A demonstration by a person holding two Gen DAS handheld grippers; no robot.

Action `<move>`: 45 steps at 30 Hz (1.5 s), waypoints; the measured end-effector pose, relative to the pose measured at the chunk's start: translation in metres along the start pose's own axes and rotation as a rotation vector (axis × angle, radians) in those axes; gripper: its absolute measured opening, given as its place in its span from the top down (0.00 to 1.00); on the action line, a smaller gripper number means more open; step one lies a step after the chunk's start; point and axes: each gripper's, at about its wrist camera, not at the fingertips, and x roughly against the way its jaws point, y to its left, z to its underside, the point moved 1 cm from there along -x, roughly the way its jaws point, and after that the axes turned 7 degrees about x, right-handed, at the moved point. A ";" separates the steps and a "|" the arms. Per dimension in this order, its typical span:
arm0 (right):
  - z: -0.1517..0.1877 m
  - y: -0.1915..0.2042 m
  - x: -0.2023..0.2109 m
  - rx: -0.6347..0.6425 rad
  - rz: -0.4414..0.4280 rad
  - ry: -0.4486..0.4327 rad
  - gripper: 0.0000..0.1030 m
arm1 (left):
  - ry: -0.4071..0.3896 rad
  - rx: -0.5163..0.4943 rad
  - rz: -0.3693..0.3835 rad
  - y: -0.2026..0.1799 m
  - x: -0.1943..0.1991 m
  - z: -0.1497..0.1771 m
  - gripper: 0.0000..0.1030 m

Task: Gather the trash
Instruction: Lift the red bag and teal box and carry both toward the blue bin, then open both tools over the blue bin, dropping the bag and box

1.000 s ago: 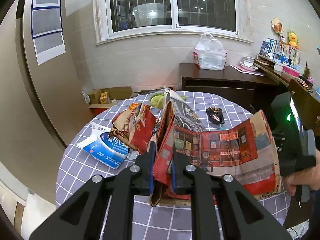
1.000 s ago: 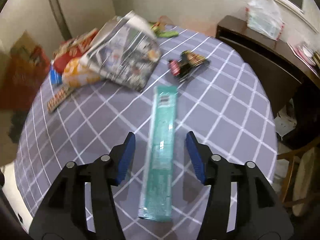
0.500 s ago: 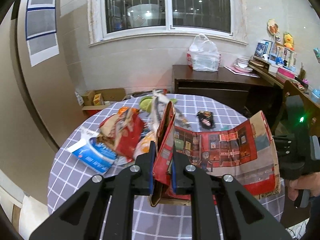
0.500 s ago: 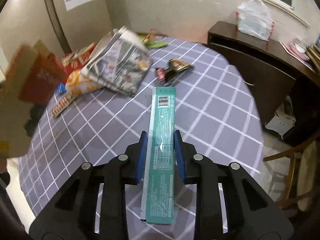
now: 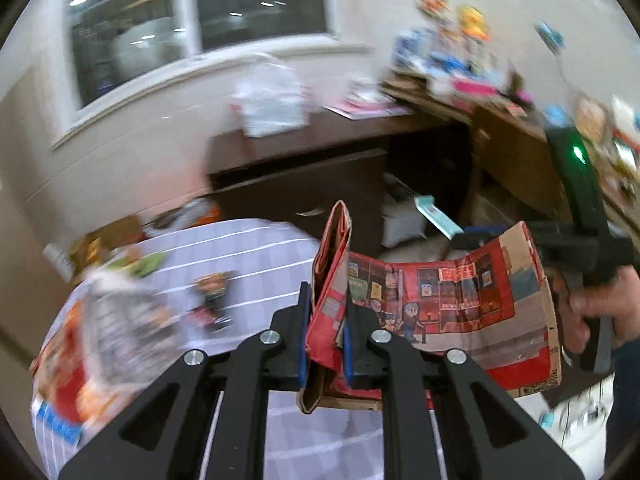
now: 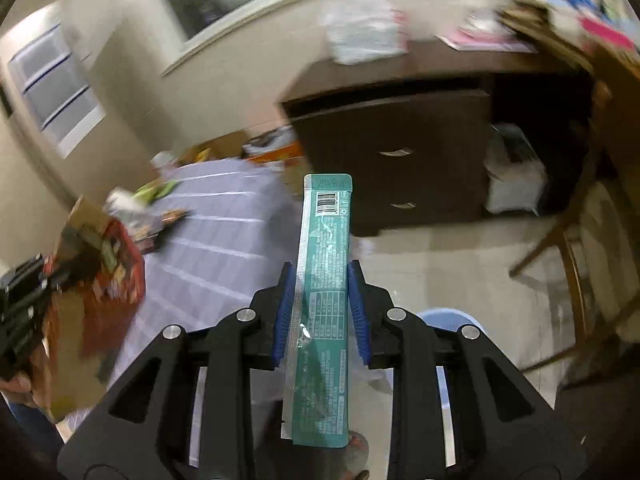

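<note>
Teal wrapper (image 6: 324, 300) being clamped by right gripper (image 6: 320, 312) | paper bag (image 5: 432, 312) being pinched by left gripper (image 5: 325, 336) | risk: wrapper being slid loose by the swing, being gripped only at its thin edges

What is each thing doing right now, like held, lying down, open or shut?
Left gripper: shut on the paper bag.
Paper bag: red, held up, mouth spread open.
Right gripper: shut on the teal wrapper.
Teal wrapper: lifted off the table, flat.
Dark snack wrapper: lying on the table.
Cabinet drawers: shut.

Open floor (image 6: 460, 248) lies ahead; dark cabinet (image 6: 400, 140) blocks beyond, wooden chair (image 6: 576, 240) right, cluttered table (image 6: 224, 216) left.
</note>
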 end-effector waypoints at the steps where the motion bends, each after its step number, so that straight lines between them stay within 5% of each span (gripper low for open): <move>1: 0.003 -0.020 -0.002 -0.032 0.013 0.010 0.74 | 0.028 -0.037 0.026 -0.018 -0.018 -0.004 0.88; 9: 0.037 -0.129 -0.033 -0.219 0.041 0.093 0.74 | 0.239 -0.235 0.079 -0.106 -0.130 -0.004 0.88; 25: 0.064 -0.198 -0.063 -0.334 0.039 0.161 0.74 | 0.493 -0.548 0.064 -0.206 -0.243 0.004 0.84; 27: 0.066 -0.201 -0.066 -0.337 0.037 0.173 0.73 | 0.532 -0.577 0.056 -0.211 -0.253 0.011 0.70; 29: 0.070 -0.202 -0.073 -0.340 0.020 0.195 0.71 | 0.542 -0.596 0.006 -0.213 -0.265 0.014 0.21; 31: 0.076 -0.206 -0.084 -0.345 0.011 0.225 0.71 | 0.547 -0.606 -0.011 -0.213 -0.270 0.015 0.13; 33: 0.084 -0.209 -0.093 -0.363 0.001 0.251 0.42 | 0.562 -0.593 -0.012 -0.210 -0.271 0.015 0.13; 45: 0.092 -0.207 -0.077 -0.417 0.060 0.219 0.08 | 0.413 -0.430 -0.012 -0.184 -0.221 -0.015 0.13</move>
